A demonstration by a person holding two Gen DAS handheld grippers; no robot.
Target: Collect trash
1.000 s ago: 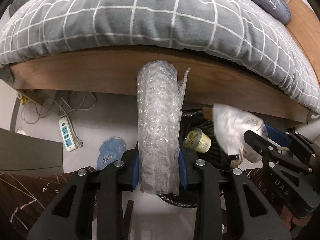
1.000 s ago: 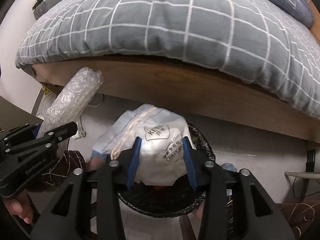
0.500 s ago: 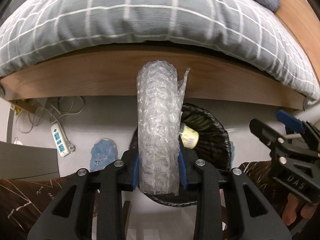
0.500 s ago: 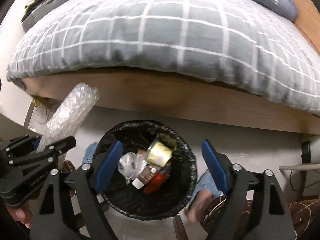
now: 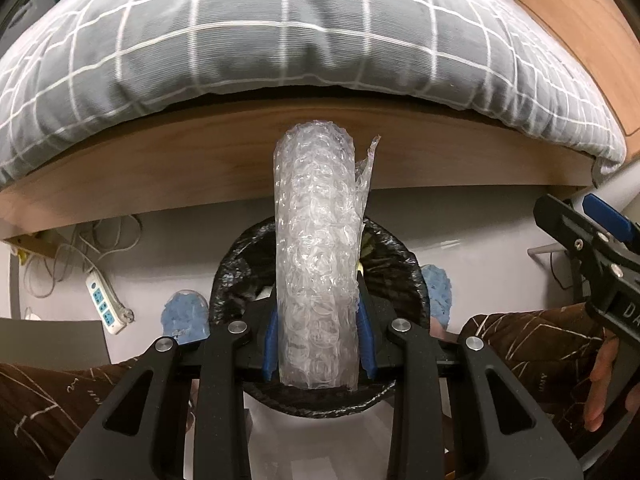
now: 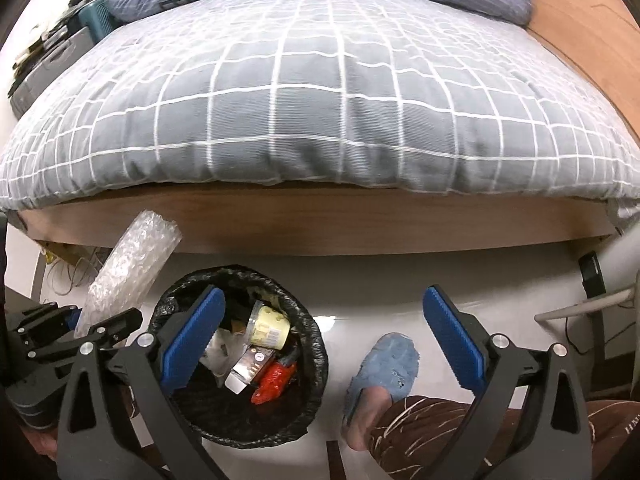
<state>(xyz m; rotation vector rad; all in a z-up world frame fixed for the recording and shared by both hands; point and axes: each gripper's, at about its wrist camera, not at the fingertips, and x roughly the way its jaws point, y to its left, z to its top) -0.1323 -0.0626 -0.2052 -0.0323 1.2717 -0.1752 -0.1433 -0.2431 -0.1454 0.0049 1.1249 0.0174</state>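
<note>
Flanking bin (image 6: 240, 368): blue slippers (image 6: 384, 368)

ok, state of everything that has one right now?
left gripper: jaws shut on bubble wrap
bubble wrap: rolled, held over the bin
right gripper: jaws just opened wide, nothing between them
bin: black liner, partly full, open top
cup: in the bin, on its side
power strip: on the floor, cable attached
slipper: on a foot

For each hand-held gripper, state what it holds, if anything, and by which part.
Left hand-held gripper: the bubble wrap roll, clamped near its lower end. Right hand-held gripper: nothing; its jaws, just opening, stand wide.
</note>
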